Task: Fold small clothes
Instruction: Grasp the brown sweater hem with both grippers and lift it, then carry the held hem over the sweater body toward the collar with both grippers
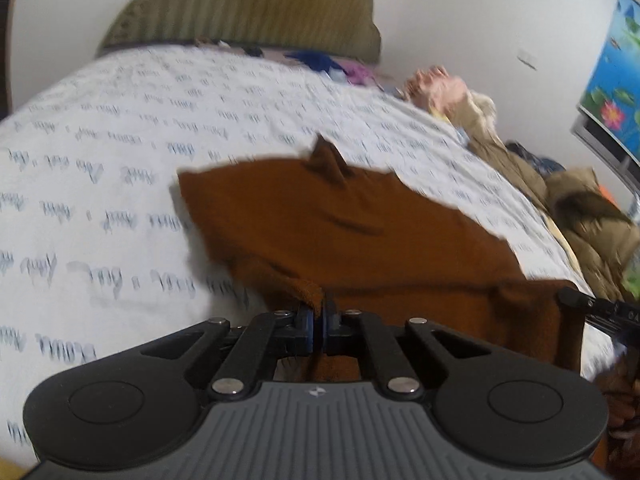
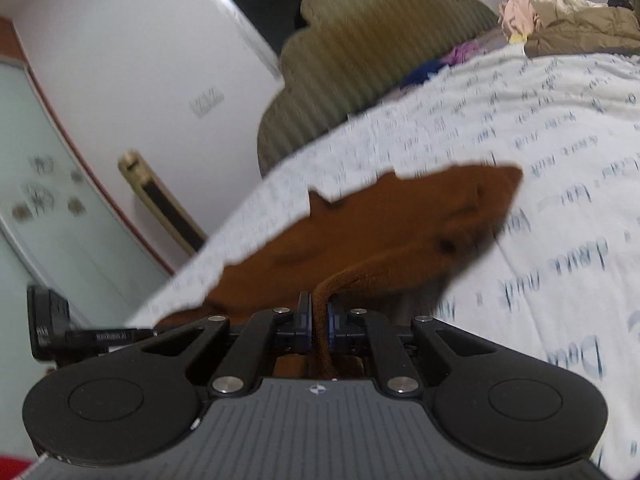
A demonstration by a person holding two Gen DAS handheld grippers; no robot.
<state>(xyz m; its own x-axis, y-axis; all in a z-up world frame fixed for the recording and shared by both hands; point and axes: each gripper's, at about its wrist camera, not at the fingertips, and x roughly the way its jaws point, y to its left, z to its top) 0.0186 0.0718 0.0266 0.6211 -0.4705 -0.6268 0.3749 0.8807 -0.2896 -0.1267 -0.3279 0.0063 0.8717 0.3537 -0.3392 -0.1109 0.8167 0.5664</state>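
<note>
A small brown garment [image 1: 340, 224] lies spread on the white bedsheet with blue lettering [image 1: 120, 152]. My left gripper [image 1: 320, 316] is shut on the garment's near edge, and the cloth bunches between its blue pads. In the right wrist view the same brown garment [image 2: 380, 232] stretches away from me, its near hem lifted off the sheet [image 2: 540, 160]. My right gripper [image 2: 319, 316] is shut on that hem, which runs as a thick rolled edge between the pads. The right gripper's tip [image 1: 576, 300] shows at the garment's right corner in the left wrist view.
An olive ribbed headboard [image 1: 248, 8] stands at the far end of the bed. A heap of clothes, among them an olive jacket [image 1: 580, 216], lies along the bed's right side. Small coloured clothes [image 1: 320, 60] lie by the headboard. A door [image 2: 48, 200] is beyond the bed's left side.
</note>
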